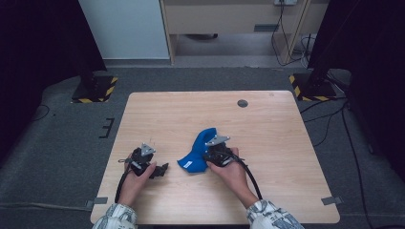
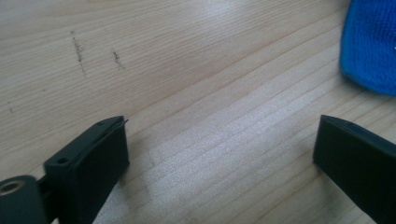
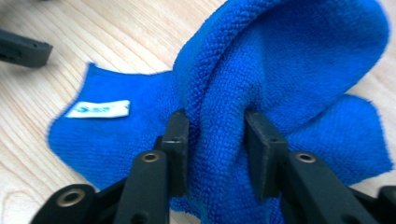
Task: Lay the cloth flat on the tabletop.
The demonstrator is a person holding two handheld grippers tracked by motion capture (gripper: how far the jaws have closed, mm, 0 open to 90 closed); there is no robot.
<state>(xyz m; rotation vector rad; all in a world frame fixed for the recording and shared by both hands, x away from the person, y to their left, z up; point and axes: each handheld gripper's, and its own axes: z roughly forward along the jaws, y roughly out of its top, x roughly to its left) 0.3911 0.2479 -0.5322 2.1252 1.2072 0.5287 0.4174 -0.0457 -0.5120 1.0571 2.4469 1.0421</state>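
Overhead, the high view showed a pale wooden desk point(image 1: 267, 124) on grey carpet, with a person's two hands reaching in from the near edge, each sleeve patterned. The left gripper point(image 1: 162, 170) lay low on the near left part of the desk, held in the left hand point(image 1: 136, 179), its fingers pointing toward the crumpled blue microfibre cloth point(image 1: 198, 150) just beside it. The cloth sat near the middle of the desk, slightly toward the near edge, with one fold rising up; the right gripper point(image 1: 210, 153), held in the right hand point(image 1: 231, 171), was right against the cloth's right side. A small dark round grommet point(image 1: 242, 103) sat in the desk's far part, well apart from everything else. In the left gripper view, the two black fingers point(image 2: 100, 149) stood spread wide with bare wood grain between them, and a corner of the blue cloth point(image 2: 371, 46) lay ahead at the upper right, not touching either finger. In the right gripper view, the black fingers point(image 3: 177, 140) flanked a raised ridge of the cloth point(image 3: 280, 60), touching the pile on both sides and pinching it. A white label point(image 3: 99, 109) lay on the flat part of the cloth at the left.
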